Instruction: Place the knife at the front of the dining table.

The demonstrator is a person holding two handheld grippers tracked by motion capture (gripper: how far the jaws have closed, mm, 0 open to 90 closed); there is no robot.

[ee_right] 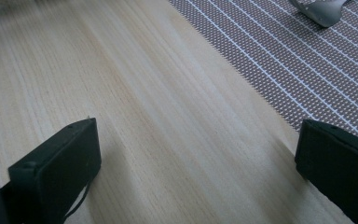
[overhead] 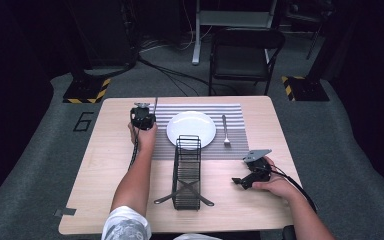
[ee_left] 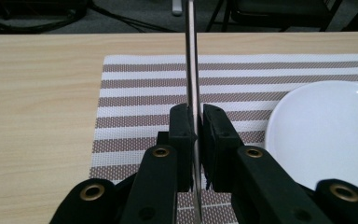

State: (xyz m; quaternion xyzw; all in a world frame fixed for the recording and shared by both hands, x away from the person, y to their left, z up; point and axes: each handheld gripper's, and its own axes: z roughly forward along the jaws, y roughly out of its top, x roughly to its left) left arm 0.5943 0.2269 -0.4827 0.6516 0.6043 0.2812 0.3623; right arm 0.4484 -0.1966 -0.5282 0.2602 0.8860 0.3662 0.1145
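Slim metal knife (ee_left: 192,70), edge-on, clamped upright over striped placemat (ee_left: 135,100) left edge, just left of white plate (ee_left: 326,135).

White plate (overhead: 191,129), fork (overhead: 225,131), wire rack (overhead: 187,172) on table, folding chair (overhead: 245,51) beyond.

one plate (overhead: 191,129); one fork (overhead: 225,131); one rack (overhead: 187,172)

The tabletop (overhead: 105,165) is evenly lit from above while the floor and room beyond its far edge fall into deep dimness. The plate (ee_left: 326,135) shows mild glare. In the right gripper view the wood blurs toward the upper left corner, with soft shadows under the jaws.
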